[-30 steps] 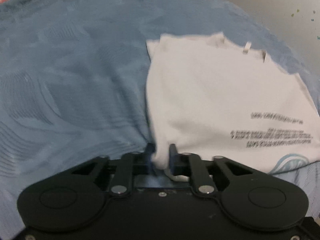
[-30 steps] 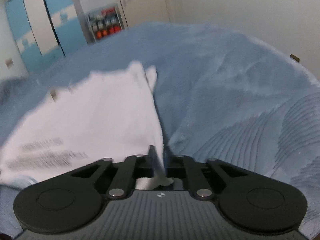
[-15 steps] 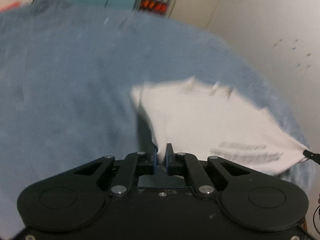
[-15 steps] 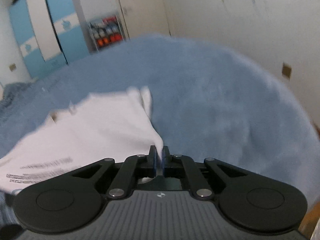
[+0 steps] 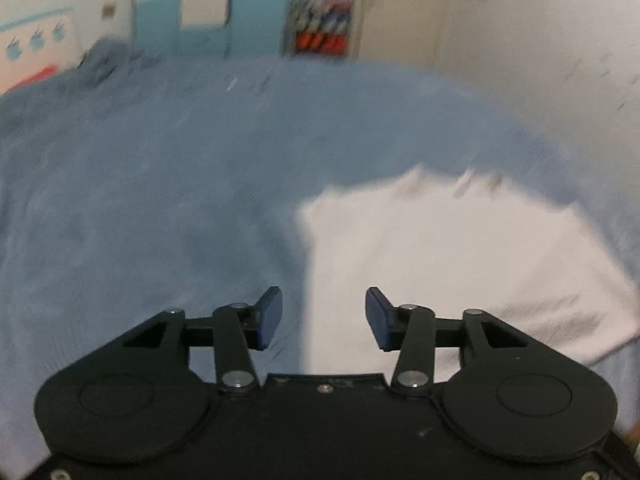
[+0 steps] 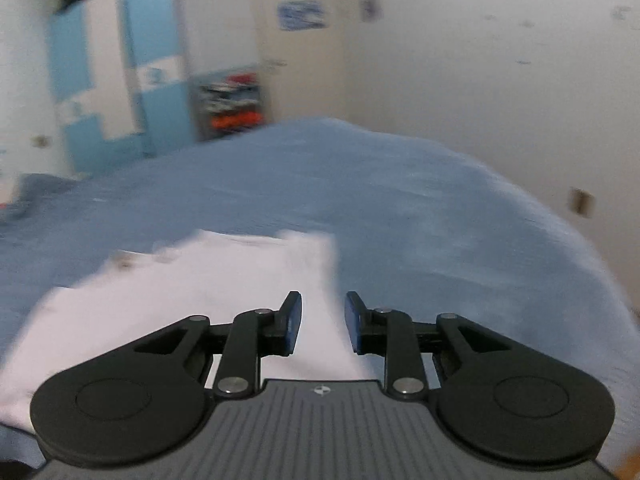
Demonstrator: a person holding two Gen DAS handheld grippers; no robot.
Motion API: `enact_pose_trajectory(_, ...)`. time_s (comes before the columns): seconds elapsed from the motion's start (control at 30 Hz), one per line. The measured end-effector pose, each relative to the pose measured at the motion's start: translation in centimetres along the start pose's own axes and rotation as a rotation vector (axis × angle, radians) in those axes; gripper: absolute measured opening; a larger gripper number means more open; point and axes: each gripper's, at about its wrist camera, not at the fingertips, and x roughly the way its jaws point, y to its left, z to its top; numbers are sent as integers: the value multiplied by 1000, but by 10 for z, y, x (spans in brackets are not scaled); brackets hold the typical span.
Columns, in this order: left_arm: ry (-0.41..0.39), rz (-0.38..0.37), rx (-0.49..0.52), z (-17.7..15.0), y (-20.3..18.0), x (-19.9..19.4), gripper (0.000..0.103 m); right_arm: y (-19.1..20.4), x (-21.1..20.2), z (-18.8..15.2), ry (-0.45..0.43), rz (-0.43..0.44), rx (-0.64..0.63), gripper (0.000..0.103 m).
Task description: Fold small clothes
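**Small white garment, released on bed: risks and tool state**

Hazards, as judged: fresh fold liable to spring back or slide on the plush blue bed cover (image 6: 400, 200), since nothing pins it; cloth edge directly between the spread fingers of both tools, so a careless pull-back or re-close could snag and drag a layer, spoiling alignment. Motion blur in both views; edge straightness impossible to confirm.

Left black two-finger gripper (image 5: 324, 316): spread wide, empty, blue pads clear of fabric, poised over the left edge of the flat white printed cotton garment (image 5: 460, 264).

Right black two-finger gripper (image 6: 323, 322): parted moderately, narrower than the left, empty, poised over the garment's right edge (image 6: 224, 292); contact with cloth not discernible.

Garment location: flat on the bed cover, near both tools.
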Motion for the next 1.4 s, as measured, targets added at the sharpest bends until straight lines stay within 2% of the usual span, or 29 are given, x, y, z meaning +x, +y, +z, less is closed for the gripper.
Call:
enact_pose_trajectory(0.07,-43,-48,12,7,-19,12,53,29,18,1,29,64,-42,26)
enact_pose_trajectory(0.1,-40,-57,25,9,-30,24,53,43,29,-1,48,94,-64,21)
enact_pose_trajectory(0.2,-10,-66,81,2,-56,64,53,79,63,-19,125,183,-113,20)
enact_pose_trajectory(0.27,60,-53,138,-10,-63,102,54,94,95,-44,221,175,-159,19)
enact_pose_trajectory(0.3,167,-14,174,-24,-60,125,58,94,108,-60,224,160,-177,18)
enact_pose_trajectory(0.33,216,-15,175,-36,-57,145,58,93,110,-71,200,159,-177,18)
enact_pose_trajectory(0.37,183,-27,156,-40,-54,152,59,92,107,-73,188,158,-178,18)
enact_pose_trajectory(0.47,153,-36,138,-32,-50,134,56,97,89,-53,190,152,-174,19)
enact_pose_trajectory(0.53,109,-40,134,-17,-53,119,56,107,74,-37,114,181,-188,19)
enact_pose_trajectory(0.6,40,-53,160,-4,-60,111,57,119,72,-25,76,206,-203,19)
enact_pose_trajectory(0.7,-31,-54,183,14,-80,118,57,136,92,-22,120,241,-213,19)
enact_pose_trajectory(0.77,6,-46,178,15,-83,140,58,142,117,-34,203,225,-221,18)
enact_pose_trajectory(0.8,61,-33,184,12,-84,153,59,144,132,-42,253,197,-224,18)
enact_pose_trajectory(0.83,166,-2,210,2,-84,168,61,142,139,-48,258,193,-212,18)
enact_pose_trajectory(0.87,235,9,244,-9,-83,188,66,140,141,-54,249,195,-194,18)
enact_pose_trajectory(0.93,173,1,237,-19,-76,188,67,140,138,-54,247,190,-180,18)
enact_pose_trajectory(1.03,165,1,209,-12,-77,177,65,146,125,-41,262,178,-181,18)
enact_pose_trajectory(1.1,175,2,192,-1,-80,176,65,151,118,-30,237,164,-197,18)
enact_pose_trajectory(1.2,87,5,173,18,-76,154,65,150,114,-15,173,141,-212,18)
enact_pose_trajectory(1.3,-11,1,140,35,-70,148,66,146,129,-12,182,126,-203,19)
enact_pose_trajectory(1.33,-20,5,137,37,-69,147,66,143,138,-13,201,109,-200,19)
enact_pose_trajectory(1.4,35,37,147,32,-60,172,66,130,161,-27,247,109,-167,19)
